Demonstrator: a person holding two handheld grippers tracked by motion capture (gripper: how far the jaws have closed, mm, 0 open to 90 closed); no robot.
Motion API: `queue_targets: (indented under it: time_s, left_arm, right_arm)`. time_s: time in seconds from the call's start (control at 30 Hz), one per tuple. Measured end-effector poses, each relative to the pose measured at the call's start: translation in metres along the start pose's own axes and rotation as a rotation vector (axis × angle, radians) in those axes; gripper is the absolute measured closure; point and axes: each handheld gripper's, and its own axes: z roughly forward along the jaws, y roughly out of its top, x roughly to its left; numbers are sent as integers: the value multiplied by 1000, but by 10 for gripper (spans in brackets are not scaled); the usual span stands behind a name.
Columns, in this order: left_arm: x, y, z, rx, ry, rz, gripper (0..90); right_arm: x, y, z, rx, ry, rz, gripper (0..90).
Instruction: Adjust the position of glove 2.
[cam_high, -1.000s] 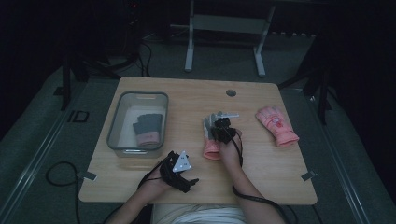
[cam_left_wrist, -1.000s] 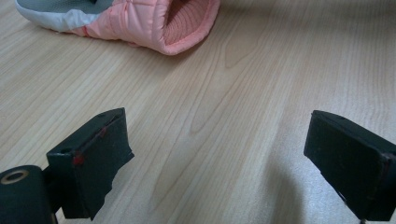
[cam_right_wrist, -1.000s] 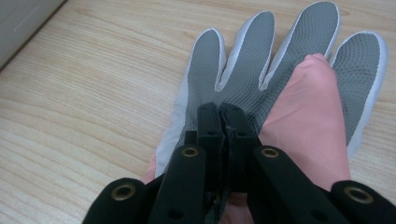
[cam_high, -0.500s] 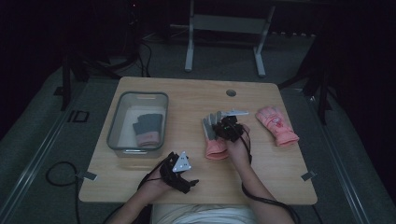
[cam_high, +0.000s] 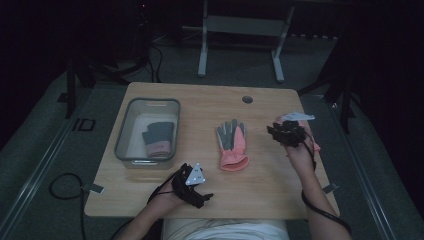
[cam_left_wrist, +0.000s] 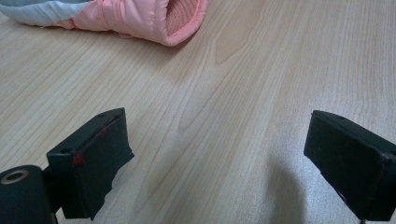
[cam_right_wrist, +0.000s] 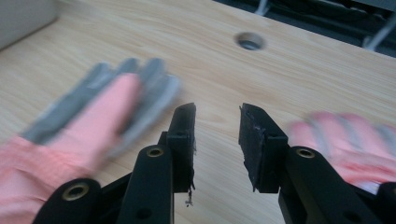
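Left tongs (cam_high: 200, 196) low, jaws wide apart; right tongs (cam_high: 286, 131) raised, jaws just opening, empty.

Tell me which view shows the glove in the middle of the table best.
The high view: the whole glove lies flat on the table, grey fingers away from the person. The left gripper view catches its pink cuff end at the top edge. The right gripper view shows it blurred at left.

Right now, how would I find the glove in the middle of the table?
Start at the wooden table and its clear bin on the left. Right of the bin, alone mid-table, lies the glove: pink cuff towards the person, grey fingers pointing away, flat, nothing touching it.
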Motion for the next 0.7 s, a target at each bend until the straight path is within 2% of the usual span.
queue_targets:
  time_s: [0.2,0.37,0.47,0.5,0.7]
  left_arm:
    - [3,-1,-1,7,10,-19,64]
    - [4,-1,-2,8,5,-26,64]
    - [3,0,-1,19,11,-20,64]
    - [2,0,-2,18,11,-18,64]
    - [1,1,-2,13,6,-23,65]
  right_arm:
    - [-50,-9,-10,6,-75,2,657]
    - [-84,-16,-5,29,-104,44,627]
    - [-97,-22,5,68,-93,60,556]
    - [-100,-25,9,83,-103,55,546]
    - [-105,-41,30,165,-121,47,503]
